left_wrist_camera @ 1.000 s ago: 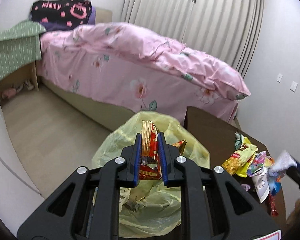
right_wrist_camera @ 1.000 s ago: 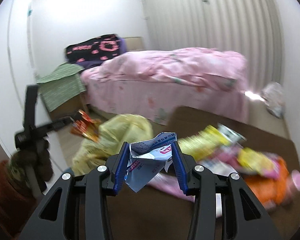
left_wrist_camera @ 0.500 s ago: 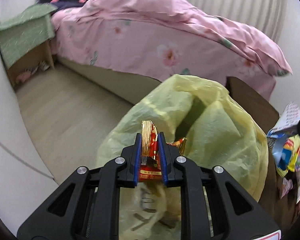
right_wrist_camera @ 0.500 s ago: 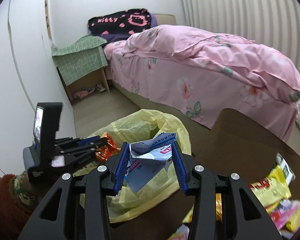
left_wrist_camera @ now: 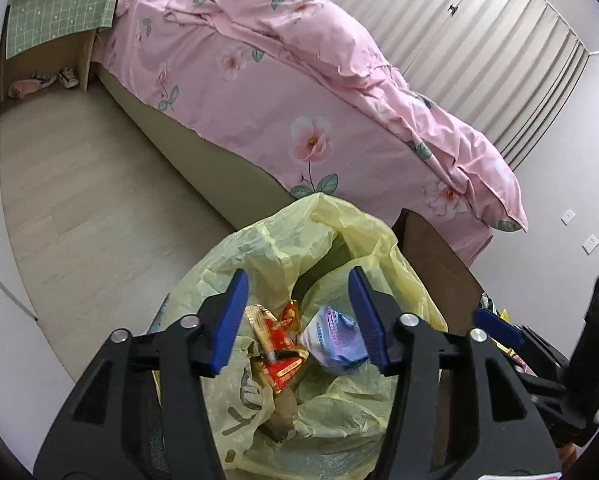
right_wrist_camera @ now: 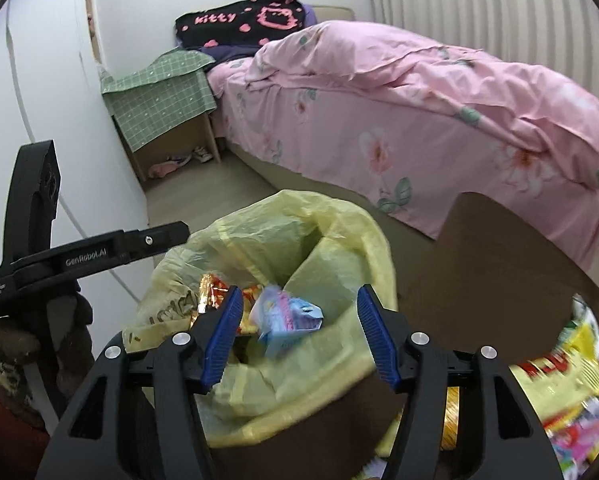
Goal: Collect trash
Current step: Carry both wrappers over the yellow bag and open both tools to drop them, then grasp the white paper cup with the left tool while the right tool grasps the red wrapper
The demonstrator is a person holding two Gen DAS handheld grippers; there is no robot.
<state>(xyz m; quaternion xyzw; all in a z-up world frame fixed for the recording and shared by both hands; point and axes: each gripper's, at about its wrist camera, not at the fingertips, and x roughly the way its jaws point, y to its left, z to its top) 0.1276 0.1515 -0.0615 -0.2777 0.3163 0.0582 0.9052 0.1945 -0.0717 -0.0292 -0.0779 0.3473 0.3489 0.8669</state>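
Note:
A yellow trash bag [left_wrist_camera: 331, 240] stands open beside a brown table; it also shows in the right wrist view [right_wrist_camera: 339, 232]. My left gripper [left_wrist_camera: 299, 312] is open and empty just above the bag's mouth. A red and gold wrapper [left_wrist_camera: 277, 344] lies inside the bag below it. My right gripper [right_wrist_camera: 299, 328] is open and empty over the same bag. A blue and white wrapper [right_wrist_camera: 287, 320] lies in the bag between its fingers, and shows in the left wrist view [left_wrist_camera: 335, 340] too.
A pile of snack wrappers [right_wrist_camera: 567, 384] lies on the brown table [right_wrist_camera: 479, 264] at the right. A bed with a pink floral cover [left_wrist_camera: 283, 96] stands beyond the bag. A nightstand under a green cloth [right_wrist_camera: 159, 96] is by the wall.
Both grippers moved over the bag and opened. The red and gold wrapper dropped from the left gripper into the bag, and the blue and white wrapper dropped from the right.

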